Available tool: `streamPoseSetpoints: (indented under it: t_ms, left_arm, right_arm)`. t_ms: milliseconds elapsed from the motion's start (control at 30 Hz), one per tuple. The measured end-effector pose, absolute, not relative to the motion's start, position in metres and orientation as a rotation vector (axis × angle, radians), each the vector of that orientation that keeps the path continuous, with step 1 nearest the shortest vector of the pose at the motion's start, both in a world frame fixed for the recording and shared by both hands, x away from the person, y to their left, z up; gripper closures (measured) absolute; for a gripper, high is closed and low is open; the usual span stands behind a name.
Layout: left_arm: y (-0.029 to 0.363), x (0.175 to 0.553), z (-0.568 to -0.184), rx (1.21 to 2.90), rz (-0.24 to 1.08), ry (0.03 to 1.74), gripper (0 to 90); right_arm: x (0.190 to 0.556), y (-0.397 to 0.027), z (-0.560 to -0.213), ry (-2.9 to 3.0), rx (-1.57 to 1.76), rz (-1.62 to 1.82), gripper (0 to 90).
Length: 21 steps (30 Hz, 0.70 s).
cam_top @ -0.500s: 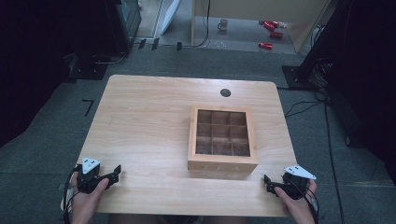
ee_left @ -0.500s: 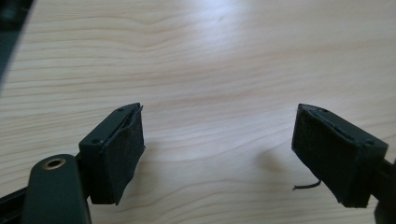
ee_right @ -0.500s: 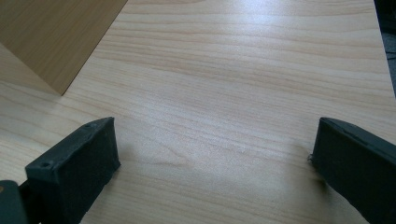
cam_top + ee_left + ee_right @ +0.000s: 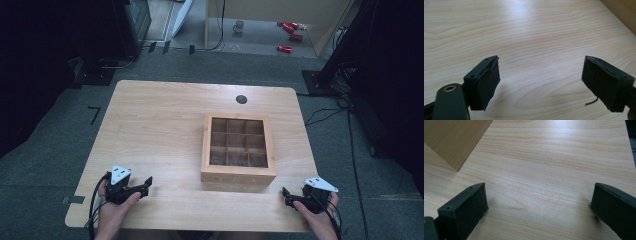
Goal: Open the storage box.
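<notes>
Nothing has moved that we can make out since the earlier high view: both grippers sit at the same spots on the near edge of the table (image 4: 165, 115), and the wooden box (image 4: 238, 174) stands where it stood, right of the table's middle.

We see the left gripper (image 4: 142, 184) at the near left corner, held in the left hand (image 4: 114, 212), whose forearm is cut off by the bottom edge. Our right gripper (image 4: 290, 196) lies at the near right corner, just beside the box's near right corner but apart from it, in the right hand (image 4: 320, 220), also cut off below. From above, the jaws are too small for us to read.

Along the left gripper (image 4: 540, 82) we find its jaws spread wide over bare wood with nothing between them; the right-hand pad runs out of the picture, and only a sliver of the box (image 4: 621, 13) shows at the top right corner. Along the right gripper (image 4: 539, 210) the jaws likewise stand wide apart and empty, both cut off at the bottom, and one box (image 4: 454, 140) wall fills the top left.

Inside the box we count nine compartments, but its interior is dim, so we cannot tell what the cells hold. A small dark round spot (image 4: 241, 99) sits near the table's far edge.
</notes>
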<state>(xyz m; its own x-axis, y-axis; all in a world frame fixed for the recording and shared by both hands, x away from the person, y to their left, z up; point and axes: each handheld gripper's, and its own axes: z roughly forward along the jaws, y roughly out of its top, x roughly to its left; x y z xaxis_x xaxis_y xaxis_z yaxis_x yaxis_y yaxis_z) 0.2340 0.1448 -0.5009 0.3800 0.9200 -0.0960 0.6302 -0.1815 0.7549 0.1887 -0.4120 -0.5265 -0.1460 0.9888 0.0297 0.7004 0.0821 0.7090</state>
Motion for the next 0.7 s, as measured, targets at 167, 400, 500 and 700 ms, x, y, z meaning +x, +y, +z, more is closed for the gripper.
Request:
streamPoseSetpoints:
  t_ms: [167, 400, 500, 700]
  left_arm:
    - [0.129, 0.237, -0.499, 1.912, 0.468, 1.291, 15.5]
    - [0.109, 0.24, -0.494, 1.922, 0.443, 1.243, 15.6]
    - [0.098, 0.24, -0.491, 1.931, 0.429, 1.216, 15.6]
    - [0.078, 0.242, -0.488, 1.946, 0.385, 1.171, 15.6]
  right_arm:
    - [0.189, -0.412, -0.527, 1.901, 1.661, 0.821, 0.3]
    - [0.189, -0.411, -0.527, 1.894, 1.667, 0.82, 0.5]
    - [0.189, -0.411, -0.527, 1.893, 1.667, 0.82, 0.5]
    - [0.189, -0.411, -0.527, 1.894, 1.666, 0.819, 0.5]
